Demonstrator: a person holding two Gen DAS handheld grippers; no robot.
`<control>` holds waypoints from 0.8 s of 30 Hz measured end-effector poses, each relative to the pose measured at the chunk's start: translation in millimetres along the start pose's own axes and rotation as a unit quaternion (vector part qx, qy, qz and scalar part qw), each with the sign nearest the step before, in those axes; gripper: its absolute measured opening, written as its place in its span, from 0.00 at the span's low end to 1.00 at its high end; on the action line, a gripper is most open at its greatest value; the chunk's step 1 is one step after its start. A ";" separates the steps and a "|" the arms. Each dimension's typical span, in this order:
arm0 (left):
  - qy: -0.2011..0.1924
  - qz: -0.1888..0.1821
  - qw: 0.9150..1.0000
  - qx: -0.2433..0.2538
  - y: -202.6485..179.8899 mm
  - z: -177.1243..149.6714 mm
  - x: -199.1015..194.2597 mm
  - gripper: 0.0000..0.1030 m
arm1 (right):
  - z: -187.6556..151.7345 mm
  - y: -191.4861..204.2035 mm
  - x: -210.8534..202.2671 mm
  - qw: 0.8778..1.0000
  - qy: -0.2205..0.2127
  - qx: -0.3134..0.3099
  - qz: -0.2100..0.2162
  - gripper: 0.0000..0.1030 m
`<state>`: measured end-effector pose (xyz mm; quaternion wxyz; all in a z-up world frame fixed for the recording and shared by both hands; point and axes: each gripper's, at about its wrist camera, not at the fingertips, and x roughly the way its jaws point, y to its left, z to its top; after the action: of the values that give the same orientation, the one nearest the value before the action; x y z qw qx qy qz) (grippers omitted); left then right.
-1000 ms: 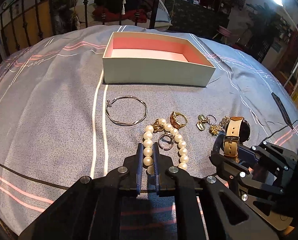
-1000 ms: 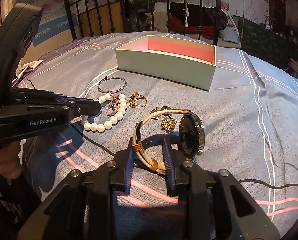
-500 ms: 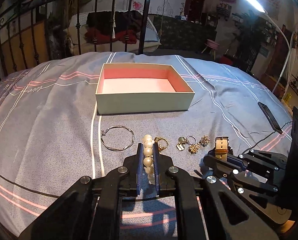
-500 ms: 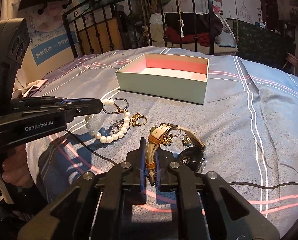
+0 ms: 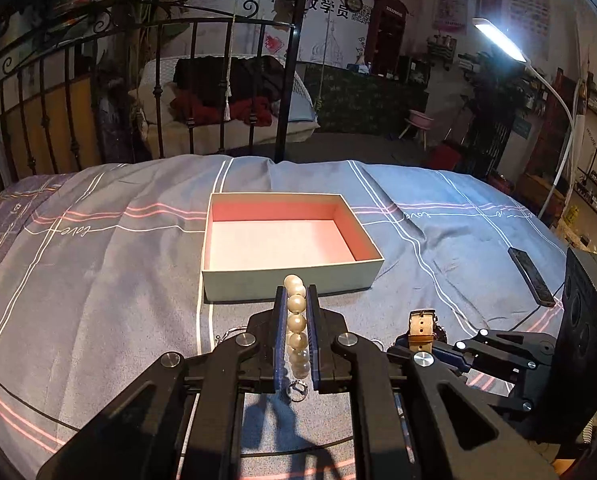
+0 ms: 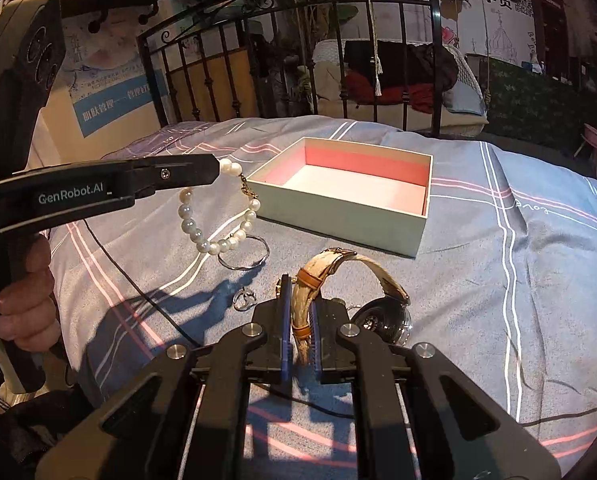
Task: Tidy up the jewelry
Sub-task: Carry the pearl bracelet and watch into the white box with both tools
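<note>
Presently, left gripper [image 5: 296, 312] clamped on white pearl bead bracelet [image 5: 297, 322], right gripper [image 6: 298, 316] clenched on tan leather-strapped wristwatch [image 6: 348, 270], open pale-green pink-lined cardboard box [image 5: 290, 280] just ahead of both.

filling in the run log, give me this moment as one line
left hand-held gripper: shut on pearl bracelet, lifted | right hand-held gripper: shut on watch strap, lifted | box: empty

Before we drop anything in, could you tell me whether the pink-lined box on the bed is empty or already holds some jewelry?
Empty. Both views show the box open-topped with a bare pale floor and pink inner walls, and no jewelry inside.
</note>
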<state>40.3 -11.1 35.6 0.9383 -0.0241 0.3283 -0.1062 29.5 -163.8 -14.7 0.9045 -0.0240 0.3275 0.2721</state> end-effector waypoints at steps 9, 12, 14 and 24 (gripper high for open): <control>-0.019 0.006 1.000 0.004 1.8 31.8 15.7 0.09 | 54.3 -13.0 16.9 1.000 -0.019 -0.014 -0.002 0.09; -0.026 0.010 1.000 0.007 1.7 45.0 21.7 0.09 | 71.1 -19.8 29.3 1.000 -0.019 -0.012 0.000 0.09; -0.031 0.014 0.999 0.009 2.3 54.3 26.7 0.09 | 80.5 -23.8 37.9 1.000 -0.018 -0.015 -0.004 0.09; -0.024 0.033 0.999 0.005 13.4 100.6 73.7 0.09 | 123.3 -56.4 86.1 1.000 0.008 0.020 -0.007 0.09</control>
<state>161.4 -16.4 67.8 0.9490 -0.0115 0.3057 -0.0760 184.5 -143.5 22.3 0.9042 -0.0107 0.3395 0.2588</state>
